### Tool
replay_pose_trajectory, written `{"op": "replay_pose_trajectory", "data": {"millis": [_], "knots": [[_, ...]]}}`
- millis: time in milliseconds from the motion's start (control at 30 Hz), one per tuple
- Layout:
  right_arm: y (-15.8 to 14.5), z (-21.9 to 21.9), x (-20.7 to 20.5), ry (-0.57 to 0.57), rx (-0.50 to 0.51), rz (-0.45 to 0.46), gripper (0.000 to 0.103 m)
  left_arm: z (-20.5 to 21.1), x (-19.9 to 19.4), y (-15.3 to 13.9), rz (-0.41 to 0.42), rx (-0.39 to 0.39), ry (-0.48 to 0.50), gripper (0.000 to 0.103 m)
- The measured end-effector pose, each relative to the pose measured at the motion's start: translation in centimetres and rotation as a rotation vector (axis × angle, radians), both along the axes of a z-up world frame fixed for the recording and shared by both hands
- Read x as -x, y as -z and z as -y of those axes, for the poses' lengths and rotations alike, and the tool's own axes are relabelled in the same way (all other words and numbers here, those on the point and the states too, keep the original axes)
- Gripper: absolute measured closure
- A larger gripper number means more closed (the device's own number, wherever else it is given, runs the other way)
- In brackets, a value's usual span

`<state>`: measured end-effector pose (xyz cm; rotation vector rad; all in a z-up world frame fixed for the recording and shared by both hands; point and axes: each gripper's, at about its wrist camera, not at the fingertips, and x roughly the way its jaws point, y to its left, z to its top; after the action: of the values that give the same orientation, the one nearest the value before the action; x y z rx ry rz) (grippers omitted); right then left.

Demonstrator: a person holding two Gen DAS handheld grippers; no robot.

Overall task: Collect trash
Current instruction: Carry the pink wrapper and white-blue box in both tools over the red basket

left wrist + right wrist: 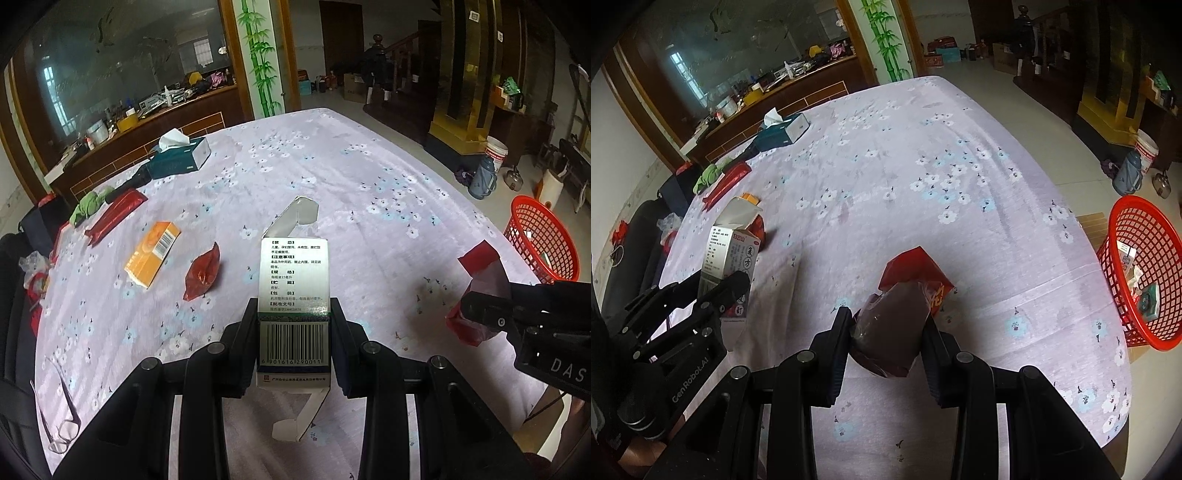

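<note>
My left gripper (294,308) is shut on a white medicine box (294,280) with an open top flap, held above the table. From the right wrist view the same box (729,254) shows at the left in the left gripper (724,288). My right gripper (888,319) is shut on a red snack wrapper (905,291); the left wrist view has that wrapper (480,280) at the right. A red mesh basket (1145,273) with some trash inside stands on the floor beyond the table's right edge. Loose on the table lie an orange box (153,253) and a red wrapper (203,273).
The table wears a lilac flowered cloth (332,177). A tissue box (181,157), a green cloth (90,206), a long red packet (116,216) and eyeglasses (61,413) lie at the left. A thermos (482,179) and a white bucket (495,151) stand on the floor.
</note>
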<state>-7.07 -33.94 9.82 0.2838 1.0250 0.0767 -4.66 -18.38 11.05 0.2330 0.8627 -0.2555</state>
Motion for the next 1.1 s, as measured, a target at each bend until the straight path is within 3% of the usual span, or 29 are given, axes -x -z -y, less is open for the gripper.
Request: {"op": "replay_pose_trajectory", "data": {"millis": [833, 1100], "knots": [[-0.8, 5.4, 2.1, 0.107, -0.046, 0.033, 0.065, 5.6, 1.4, -0.3, 0.005, -0.045, 0.11, 0.07], [-1.1, 8.5, 3.6, 0.174, -0.058, 0.043, 0.065, 8.3, 2.1, -0.6, -0.01, -0.022, 0.173, 0.07]]}}
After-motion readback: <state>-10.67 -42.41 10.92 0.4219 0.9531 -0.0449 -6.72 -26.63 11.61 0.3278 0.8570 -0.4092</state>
